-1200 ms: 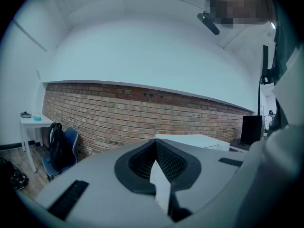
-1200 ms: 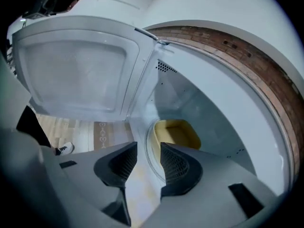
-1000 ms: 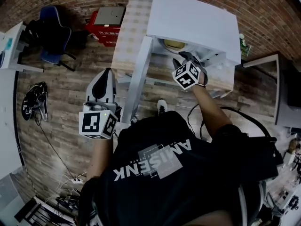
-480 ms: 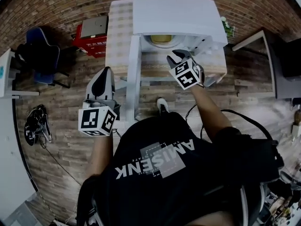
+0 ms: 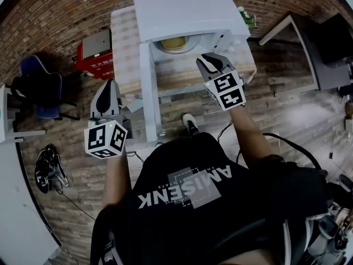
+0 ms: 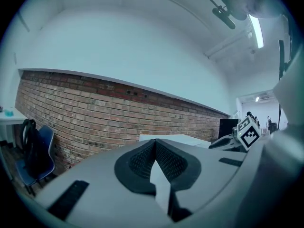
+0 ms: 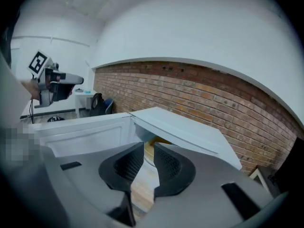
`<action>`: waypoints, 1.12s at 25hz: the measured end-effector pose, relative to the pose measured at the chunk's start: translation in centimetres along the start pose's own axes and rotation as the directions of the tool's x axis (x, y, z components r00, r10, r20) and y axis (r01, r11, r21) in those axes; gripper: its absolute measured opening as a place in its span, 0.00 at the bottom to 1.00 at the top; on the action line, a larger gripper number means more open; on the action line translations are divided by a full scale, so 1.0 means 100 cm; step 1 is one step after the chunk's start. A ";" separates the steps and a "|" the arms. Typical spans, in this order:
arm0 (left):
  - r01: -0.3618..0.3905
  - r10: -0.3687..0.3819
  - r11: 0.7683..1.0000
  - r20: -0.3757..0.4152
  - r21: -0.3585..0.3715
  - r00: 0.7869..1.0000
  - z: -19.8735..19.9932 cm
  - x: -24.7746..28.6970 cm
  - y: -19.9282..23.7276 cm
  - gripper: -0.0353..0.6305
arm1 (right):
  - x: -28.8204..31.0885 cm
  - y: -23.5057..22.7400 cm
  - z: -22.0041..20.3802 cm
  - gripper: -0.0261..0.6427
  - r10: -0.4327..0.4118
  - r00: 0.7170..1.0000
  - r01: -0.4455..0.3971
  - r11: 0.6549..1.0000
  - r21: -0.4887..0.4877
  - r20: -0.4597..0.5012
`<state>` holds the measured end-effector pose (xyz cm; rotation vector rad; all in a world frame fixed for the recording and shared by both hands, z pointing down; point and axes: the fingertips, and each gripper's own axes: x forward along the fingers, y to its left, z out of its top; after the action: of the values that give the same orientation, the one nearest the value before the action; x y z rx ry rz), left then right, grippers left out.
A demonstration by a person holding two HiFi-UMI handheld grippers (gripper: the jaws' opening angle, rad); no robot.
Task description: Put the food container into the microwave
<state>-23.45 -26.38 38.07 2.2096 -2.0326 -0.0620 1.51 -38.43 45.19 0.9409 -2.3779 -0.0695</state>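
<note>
The white microwave (image 5: 187, 10) stands on a wood-patterned table (image 5: 124, 48) with its door (image 5: 146, 87) swung open to the left. A yellowish food container (image 5: 174, 43) sits inside the cavity; in the right gripper view the container (image 7: 159, 141) shows beyond the jaws. My right gripper (image 5: 205, 61) hovers just outside the opening, to its right. Its jaws have just been closing; a narrow gap stays between them and nothing is in it (image 7: 148, 148). My left gripper (image 5: 109, 86) is held left of the door, shut and empty (image 6: 154, 144).
A red box (image 5: 94, 51) and a blue chair (image 5: 38, 87) are on the floor to the left. A black bag (image 5: 49, 167) lies lower left. A white desk (image 5: 287, 26) stands right of the microwave. A brick wall runs behind it.
My right gripper has drawn back out of the microwave opening and risen, leaving the container inside, and its jaws have narrowed. The left gripper has hardly moved.
</note>
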 end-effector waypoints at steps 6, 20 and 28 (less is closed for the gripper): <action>0.002 -0.003 1.000 0.023 0.023 1.000 0.013 -0.002 0.010 0.07 | -0.047 -0.019 0.022 0.16 -0.089 0.989 0.080 0.993 0.086 0.116; 0.005 -0.005 1.000 0.030 0.018 1.000 0.014 0.000 0.001 0.07 | -0.120 -0.043 0.055 0.11 -0.220 0.934 0.168 0.966 0.196 0.283; 0.009 -0.009 1.000 0.044 0.013 0.999 0.020 0.004 -0.004 0.07 | -0.133 -0.052 0.058 0.11 -0.249 0.920 0.199 0.962 0.189 0.301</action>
<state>-23.26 -26.88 36.05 2.2448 -2.0517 -0.0997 9.42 -34.70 32.51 1.3680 -2.5876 -0.1386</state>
